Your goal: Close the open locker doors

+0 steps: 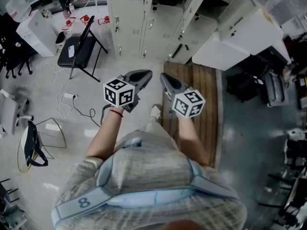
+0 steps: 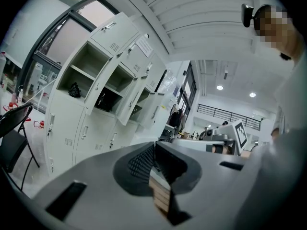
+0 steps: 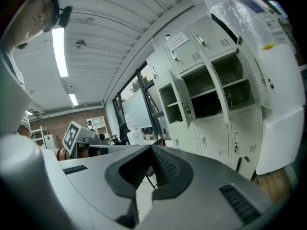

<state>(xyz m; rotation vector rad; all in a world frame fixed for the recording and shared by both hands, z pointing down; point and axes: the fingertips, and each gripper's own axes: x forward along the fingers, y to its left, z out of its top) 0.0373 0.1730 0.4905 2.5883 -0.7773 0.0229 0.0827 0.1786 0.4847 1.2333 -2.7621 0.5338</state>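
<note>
Person stands on the floor at the left edge of a wooden platform [image 1: 204, 104], facing a bank of pale lockers [image 1: 144, 28] just past the platform's far edge.

Left gripper [image 1: 144, 74] held at waist height, pointed toward the lockers, well apart from them. Jaws clenched tip to tip, nothing between them; only floor shows through the gap behind the tips.

Right gripper [image 1: 163, 76] just beside it, also aimed at the lockers. Jaws pressed together, empty.

Left gripper view: several upper locker doors [image 2: 108, 75] hang open, swung outward; a dark bag [image 2: 74, 90] sits in one open compartment. Lower doors closed.

Right gripper view: more open doors [image 3: 180, 97] in the middle row, shelves visible inside.

Black folding chair [image 1: 79, 44] stands left of the lockers. A white power strip [image 1: 69, 96] with loose cable lies on the floor near it.
</note>
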